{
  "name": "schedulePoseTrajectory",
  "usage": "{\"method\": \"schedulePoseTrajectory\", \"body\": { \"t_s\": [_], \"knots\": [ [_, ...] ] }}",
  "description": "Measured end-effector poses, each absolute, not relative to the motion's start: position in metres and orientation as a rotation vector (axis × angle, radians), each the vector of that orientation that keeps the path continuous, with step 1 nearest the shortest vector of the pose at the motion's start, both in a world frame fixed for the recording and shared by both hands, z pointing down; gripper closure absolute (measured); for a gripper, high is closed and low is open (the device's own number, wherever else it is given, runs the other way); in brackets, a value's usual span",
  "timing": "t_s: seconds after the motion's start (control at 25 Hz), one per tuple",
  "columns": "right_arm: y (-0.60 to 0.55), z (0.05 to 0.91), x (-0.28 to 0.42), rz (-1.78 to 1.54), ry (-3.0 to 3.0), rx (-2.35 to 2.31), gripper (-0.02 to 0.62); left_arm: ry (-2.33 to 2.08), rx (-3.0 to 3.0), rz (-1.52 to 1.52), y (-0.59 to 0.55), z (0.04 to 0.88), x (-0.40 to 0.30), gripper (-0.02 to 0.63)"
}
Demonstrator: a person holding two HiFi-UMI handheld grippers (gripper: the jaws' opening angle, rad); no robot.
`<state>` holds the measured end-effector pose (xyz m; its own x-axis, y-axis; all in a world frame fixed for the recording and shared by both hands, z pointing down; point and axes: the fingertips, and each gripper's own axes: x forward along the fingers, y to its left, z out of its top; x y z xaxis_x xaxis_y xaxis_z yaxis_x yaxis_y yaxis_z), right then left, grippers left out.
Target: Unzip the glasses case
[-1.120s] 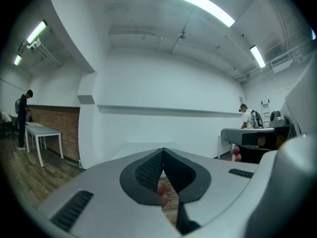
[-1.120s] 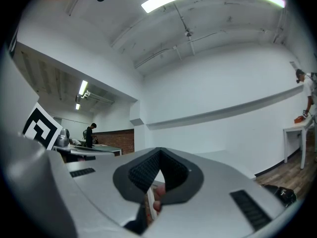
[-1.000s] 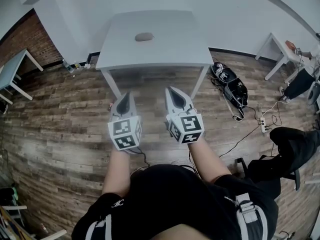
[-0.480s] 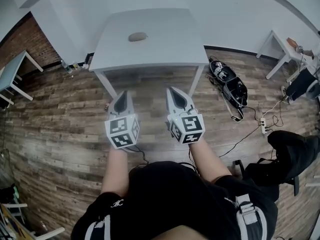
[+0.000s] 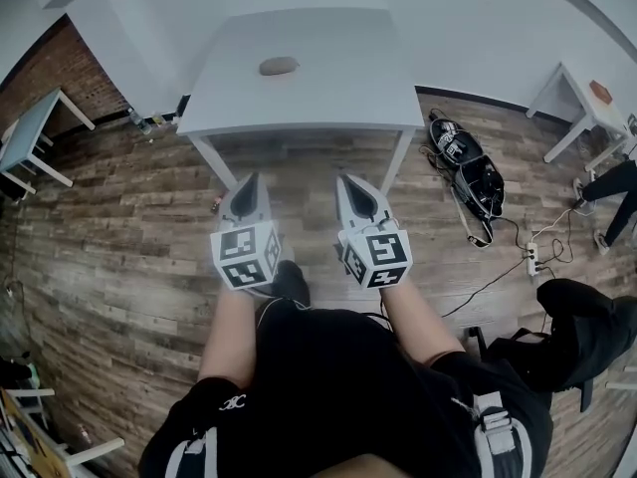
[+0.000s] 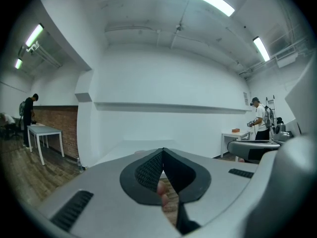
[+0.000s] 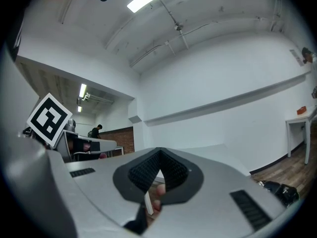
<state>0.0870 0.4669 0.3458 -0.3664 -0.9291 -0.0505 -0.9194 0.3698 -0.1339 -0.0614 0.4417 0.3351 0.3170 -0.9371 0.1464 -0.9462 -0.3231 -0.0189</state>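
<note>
The glasses case (image 5: 279, 66) is a small grey-brown oval lying on the far part of the white table (image 5: 328, 98). My left gripper (image 5: 250, 179) and right gripper (image 5: 348, 180) are held side by side over the wooden floor, short of the table's near edge, both pointing toward it. Each is shut with nothing between its jaws. In the left gripper view the left gripper's jaw tips (image 6: 162, 150) meet in front of the white table top. The right gripper's jaw tips (image 7: 159, 150) meet likewise in the right gripper view. The case is not visible in either gripper view.
Black bags and cables (image 5: 466, 172) lie on the floor to the right of the table, with a power strip (image 5: 531, 257) beyond. A small white table (image 5: 582, 108) stands at far right and a blue-topped one (image 5: 30, 137) at far left. People stand in the room's background.
The table and case have drawn closer and larger in the head view. Both grippers have advanced toward the table, staying shut and side by side.
</note>
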Motion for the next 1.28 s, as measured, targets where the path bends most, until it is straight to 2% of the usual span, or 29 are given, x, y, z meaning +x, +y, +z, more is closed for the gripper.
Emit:
{"method": "schedulePoseTrajectory", "body": {
  "t_s": [0.68, 0.88, 1.28],
  "knots": [
    [0.245, 0.371, 0.073, -0.115, 2.488, -1.796, 0.588, -1.701, 2.51, 0.202, 0.21, 0.373, -0.08, 0.614],
    [0.167, 0.4, 0.049, -0.183, 2.58, -1.833, 0.588, -1.681, 2.465, 0.238, 0.129, 0.391, -0.103, 0.614],
    [-0.011, 0.398, -0.014, -0.178, 2.697, -1.893, 0.588, -1.592, 2.456, 0.222, -0.044, 0.382, -0.165, 0.614]
  ]
}}
